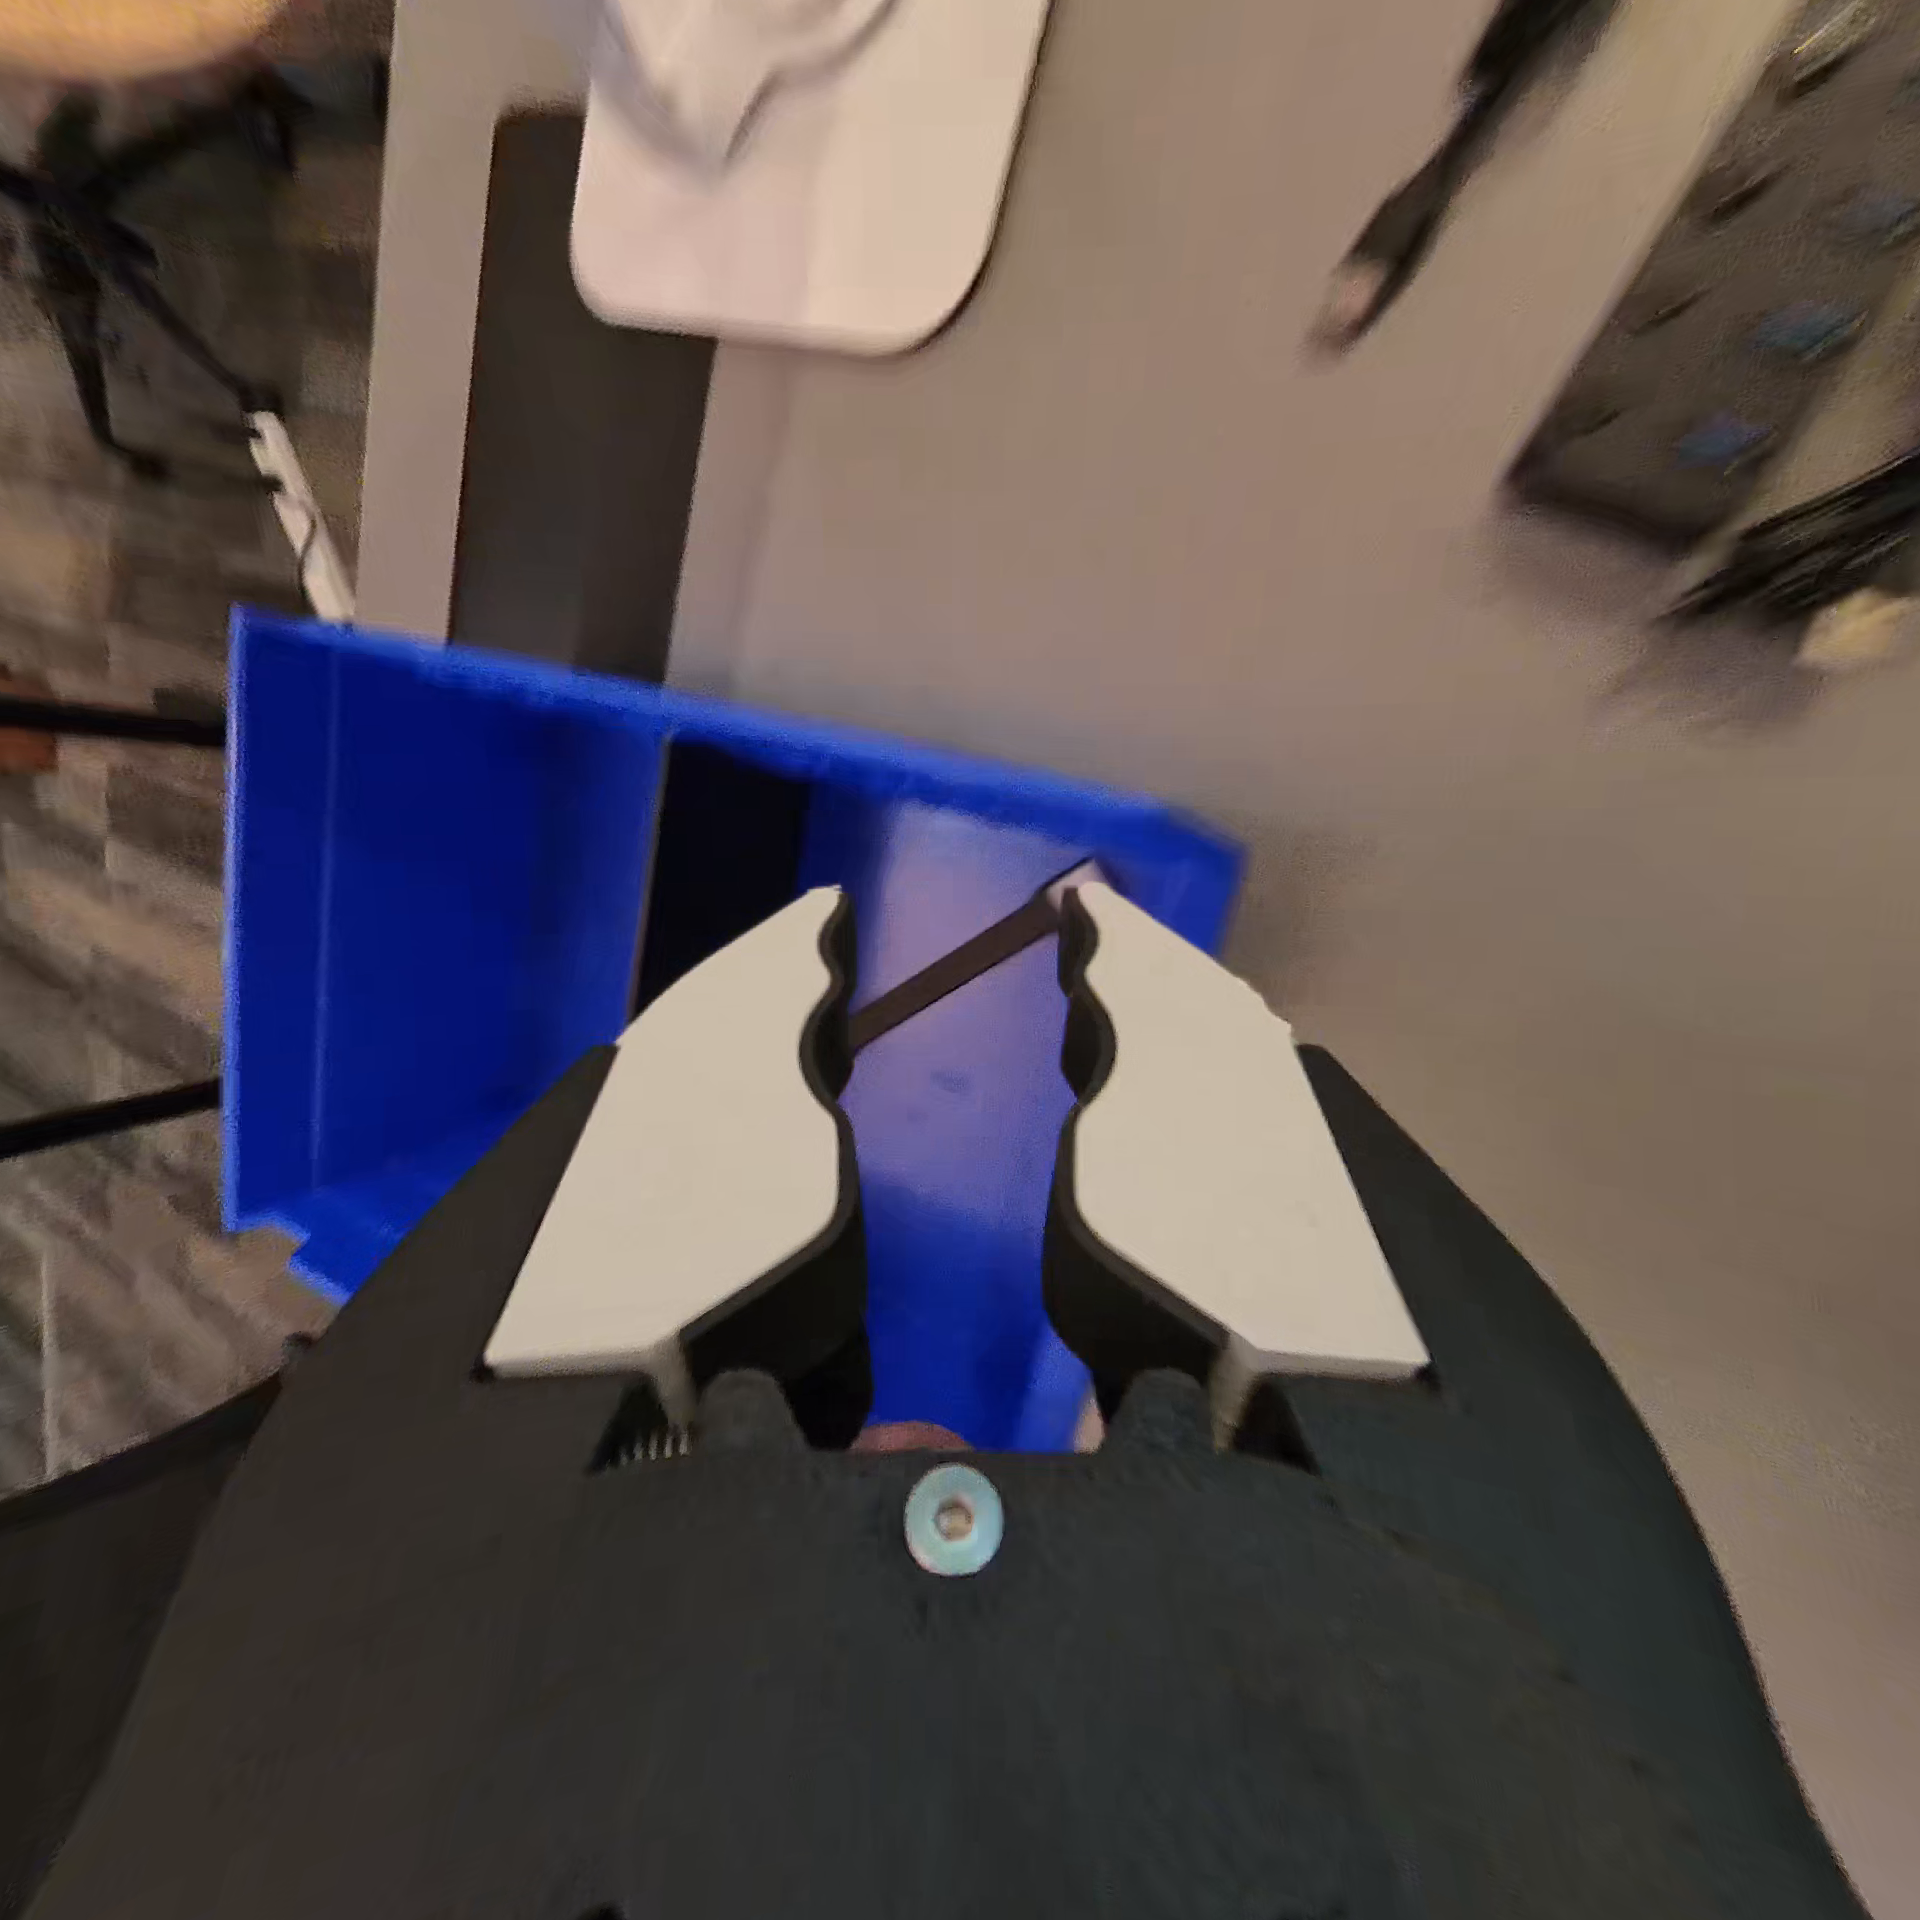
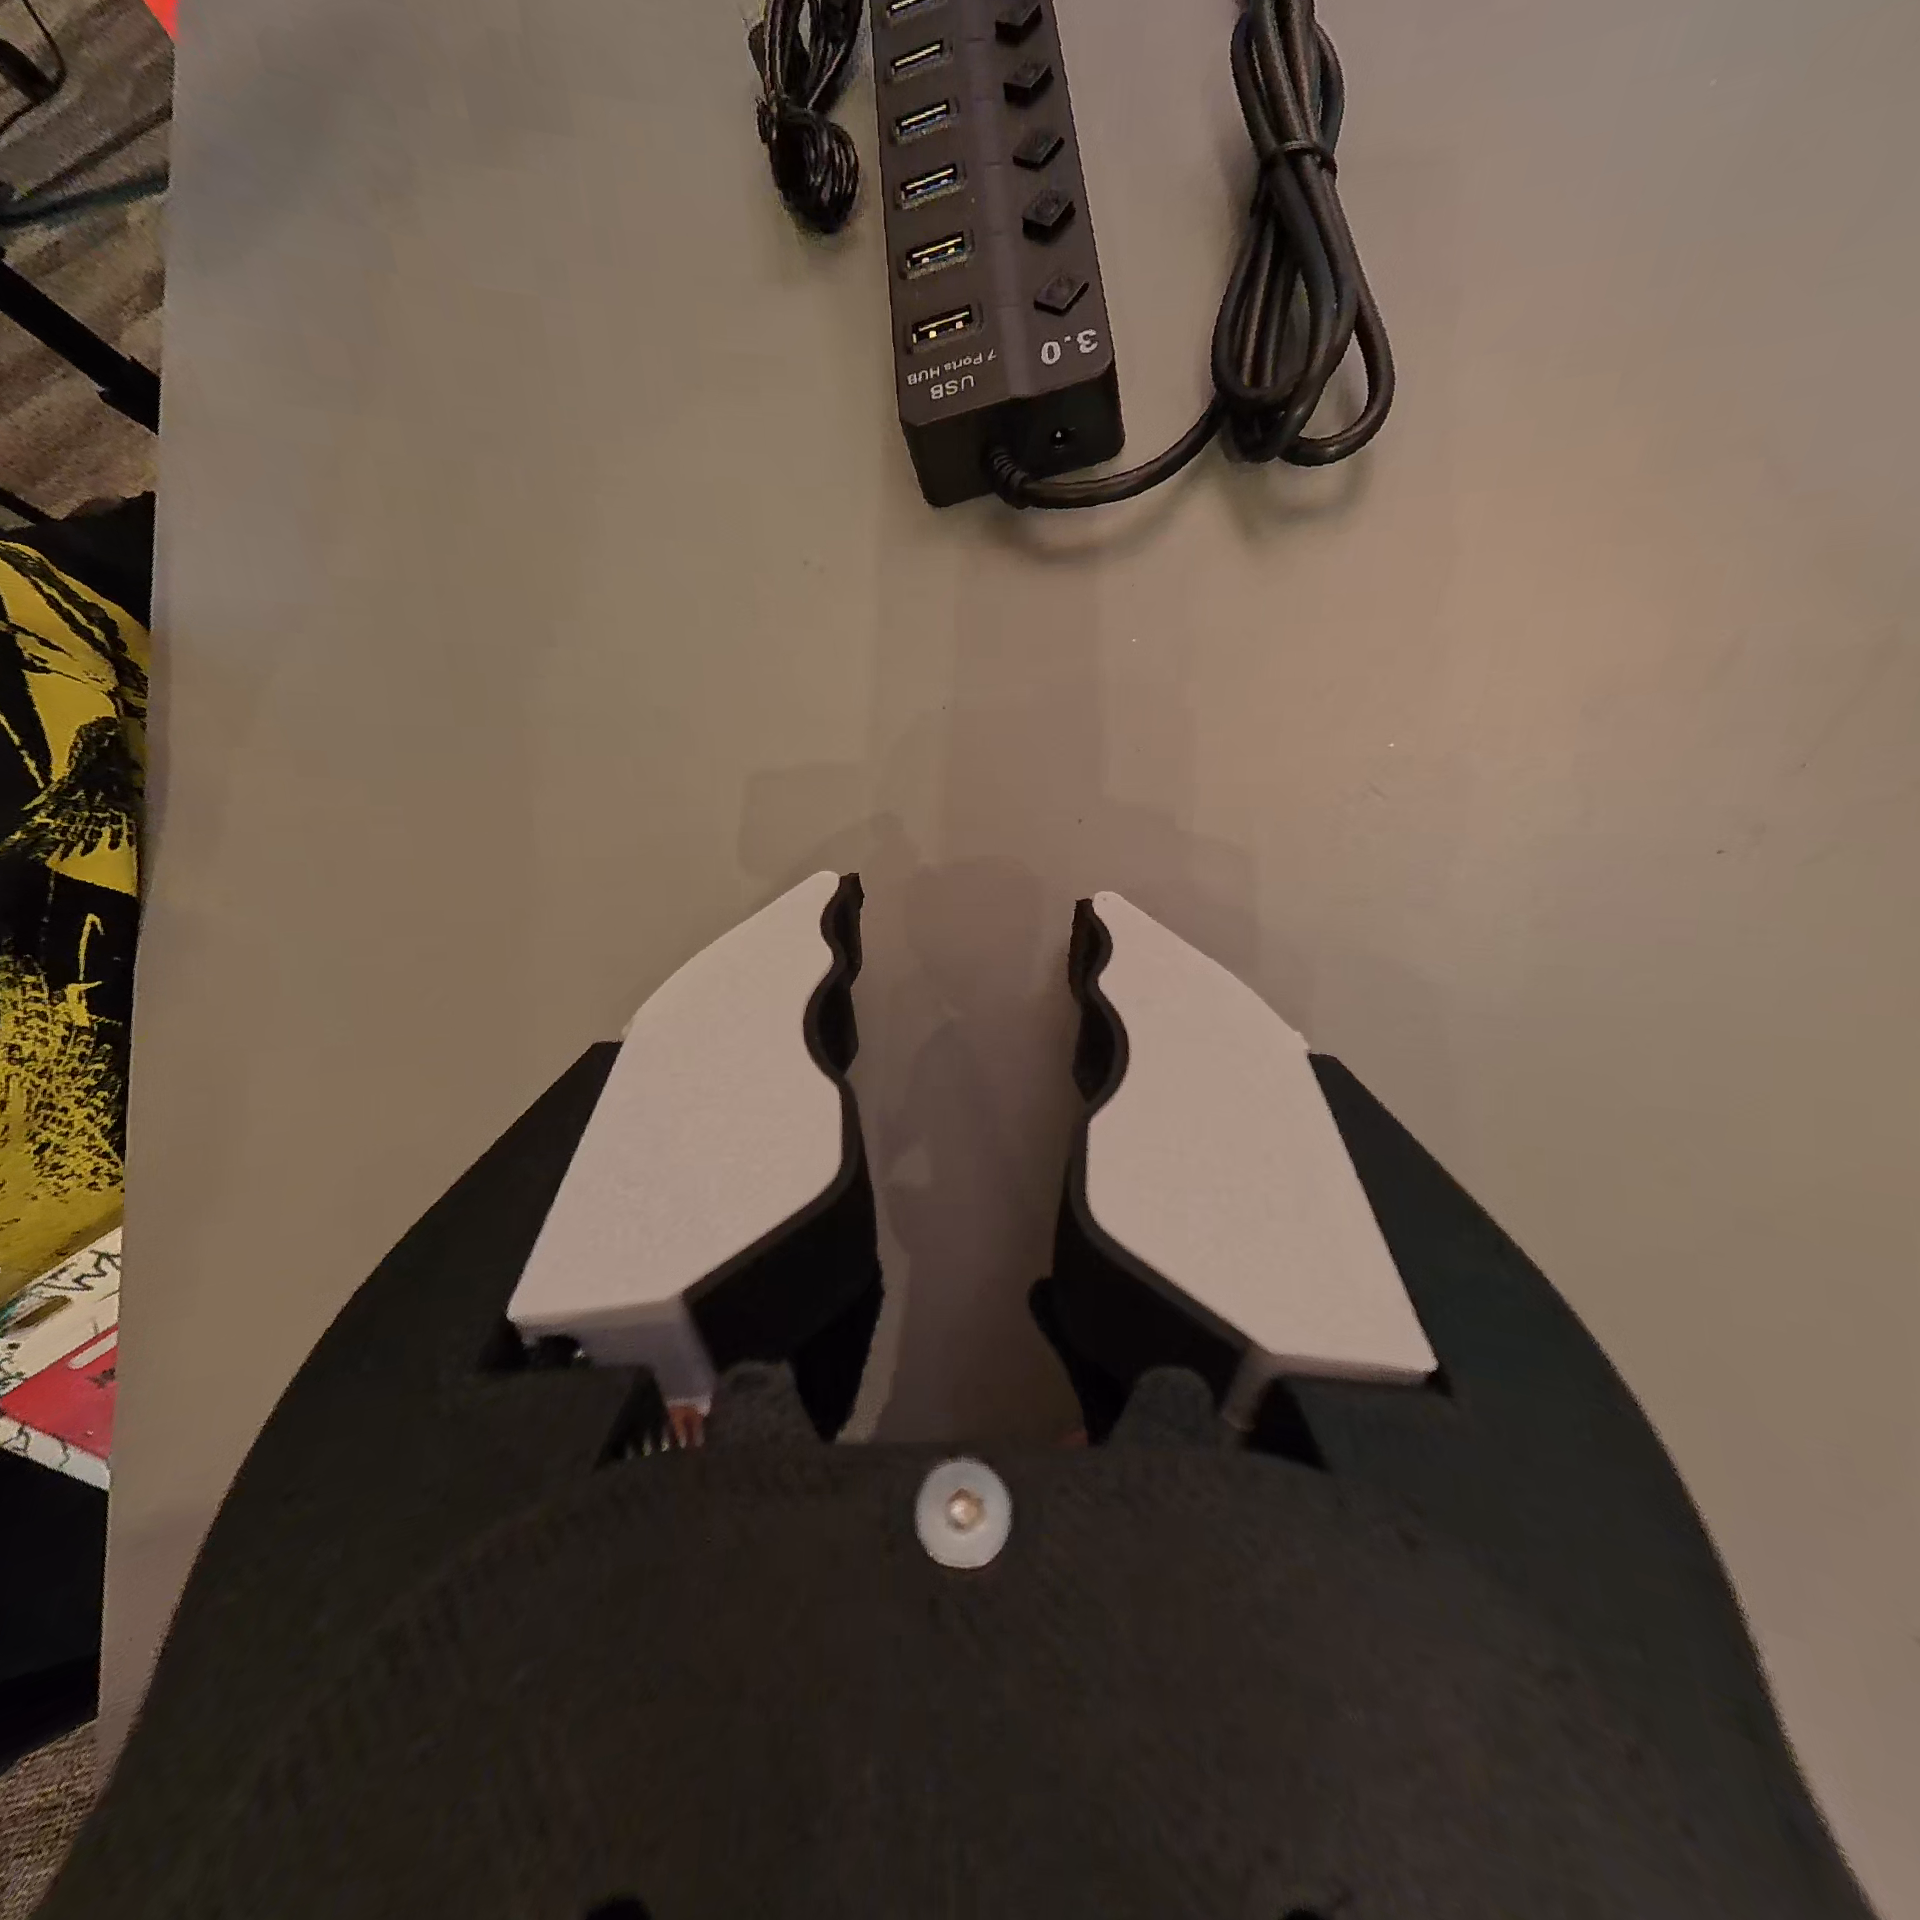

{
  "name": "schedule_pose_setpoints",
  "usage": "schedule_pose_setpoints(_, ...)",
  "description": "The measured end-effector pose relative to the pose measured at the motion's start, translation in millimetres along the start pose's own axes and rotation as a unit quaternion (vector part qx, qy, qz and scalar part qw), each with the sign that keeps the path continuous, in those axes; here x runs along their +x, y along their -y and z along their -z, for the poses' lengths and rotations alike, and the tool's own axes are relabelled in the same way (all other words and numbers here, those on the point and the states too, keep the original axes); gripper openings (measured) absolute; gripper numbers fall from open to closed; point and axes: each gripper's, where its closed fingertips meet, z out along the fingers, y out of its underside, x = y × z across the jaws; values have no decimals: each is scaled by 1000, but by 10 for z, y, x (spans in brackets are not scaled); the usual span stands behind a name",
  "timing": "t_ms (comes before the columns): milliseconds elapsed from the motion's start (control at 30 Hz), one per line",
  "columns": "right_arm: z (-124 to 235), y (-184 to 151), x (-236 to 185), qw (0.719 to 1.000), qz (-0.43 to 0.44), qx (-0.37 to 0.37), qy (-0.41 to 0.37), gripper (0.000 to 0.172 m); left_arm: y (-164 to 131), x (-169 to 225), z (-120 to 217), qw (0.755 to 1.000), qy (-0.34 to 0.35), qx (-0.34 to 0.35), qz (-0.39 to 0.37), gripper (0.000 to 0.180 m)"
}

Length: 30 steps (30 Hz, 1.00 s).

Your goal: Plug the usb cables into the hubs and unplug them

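Note:
My left gripper (image 1: pixel 961 904) is open over a blue bin (image 1: pixel 436 935) at the table's left edge. A thin dark cable (image 1: pixel 956 961) runs slantwise across the gap between the pads, with a pale end by the right fingertip; the pads do not press on it. This view is blurred. My right gripper (image 2: pixel 966 904) is open and empty above the grey table (image 2: pixel 520 623). A black USB hub (image 2: pixel 997 239) with a row of ports lies ahead of it, and shows blurred in the left wrist view (image 1: pixel 1745 343).
The hub's own black cord (image 2: pixel 1299 260) lies coiled to its right. A bundled black cable (image 2: pixel 810 135) lies to its left. A white pad (image 1: pixel 800 177) lies beyond the bin. Floor and clutter lie past the table's left edge (image 2: pixel 62 831).

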Motion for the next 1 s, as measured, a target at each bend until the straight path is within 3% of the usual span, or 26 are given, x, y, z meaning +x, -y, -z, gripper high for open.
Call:
schedule_pose_setpoints(133, 0, 0, 1, 1000, 0, 0, -1, 38, -689, -360, -470, 989, -16, -129, -65, 37)
schedule_pose_setpoints(333, 2, 5, 4, 1000, -5, 2, 3, 37, -1192, -295, -932, 959, -94, -230, -139, 34)
schedule_pose_setpoints(367, 3, 7, 5, 1000, -7, 2, 4, 37, -1214, -337, -955, 956, -87, -234, -152, 28)
schedule_pose_setpoints(500, -1, 6, 7, 1000, -4, 1, 4, 36, -1240, -370, -987, 958, -104, -239, -121, 31)
schedule_pose_setpoints(700, -3, 7, 2, 1000, -4, 1, 7, 36, -1178, -349, -981, 948, -87, -230, -200, 32)
schedule_pose_setpoints(900, -4, 9, 3, 1000, -6, 1, 9, 36, -1057, -286, -981, 941, -116, -226, -225, 36)
schedule_pose_setpoints(1000, -4, 11, 5, 1000, -7, 2, 9, 36, -1093, -212, -962, 935, -165, -247, -194, 16)
